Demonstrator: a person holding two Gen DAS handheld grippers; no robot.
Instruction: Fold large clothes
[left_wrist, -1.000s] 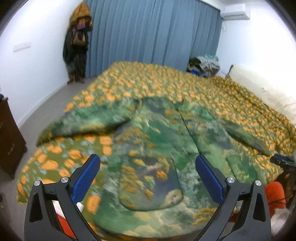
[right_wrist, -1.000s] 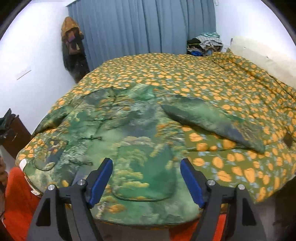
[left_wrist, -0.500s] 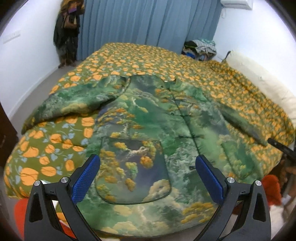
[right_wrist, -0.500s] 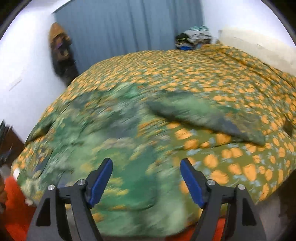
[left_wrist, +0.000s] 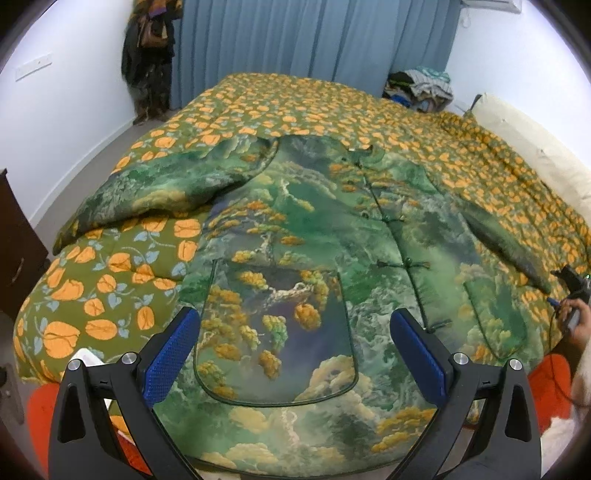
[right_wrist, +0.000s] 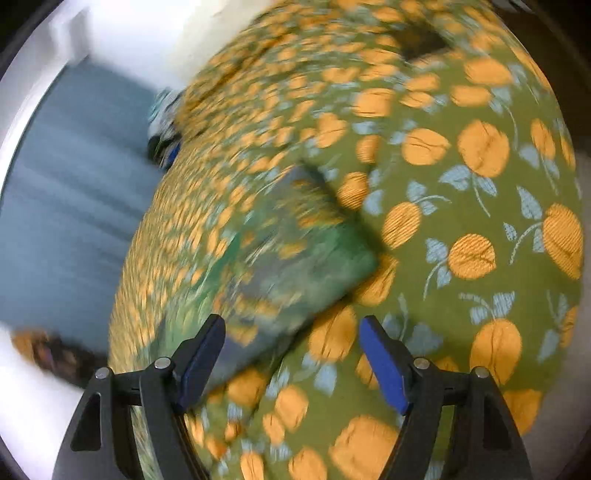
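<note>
The folding had barely begun, as far as I could judge. The coat (left_wrist: 317, 258) lay spread flat, front up, on the bed (left_wrist: 110, 280), its hem at the near edge and its collar toward the curtain (left_wrist: 314, 37). Both sleeves were stretched out to the sides, nothing turned in yet; every fold seemed left to do.

The left tool (left_wrist: 295, 354) hovered over the hem with its jaws spread wide and nothing between them. The right tool (right_wrist: 291, 354) was released too, empty, tilted over beside the end of the right sleeve (right_wrist: 295, 251), which showed only as a blur. From the left camera a hand (left_wrist: 576, 325) gripped it at the bed's far right edge.

The coat looked thick and padded, a smooth printed cloth of green trees, yellow clusters and pale clouds, with big rounded patch pockets (left_wrist: 277, 332) edged in dark piping and knotted cord fastenings down the front. The quilt beneath was puffy, olive green with orange fruit and grey-blue leaves. A heavy piece like that would probably fold in soft, bulky bends, not sharp creases.
</note>
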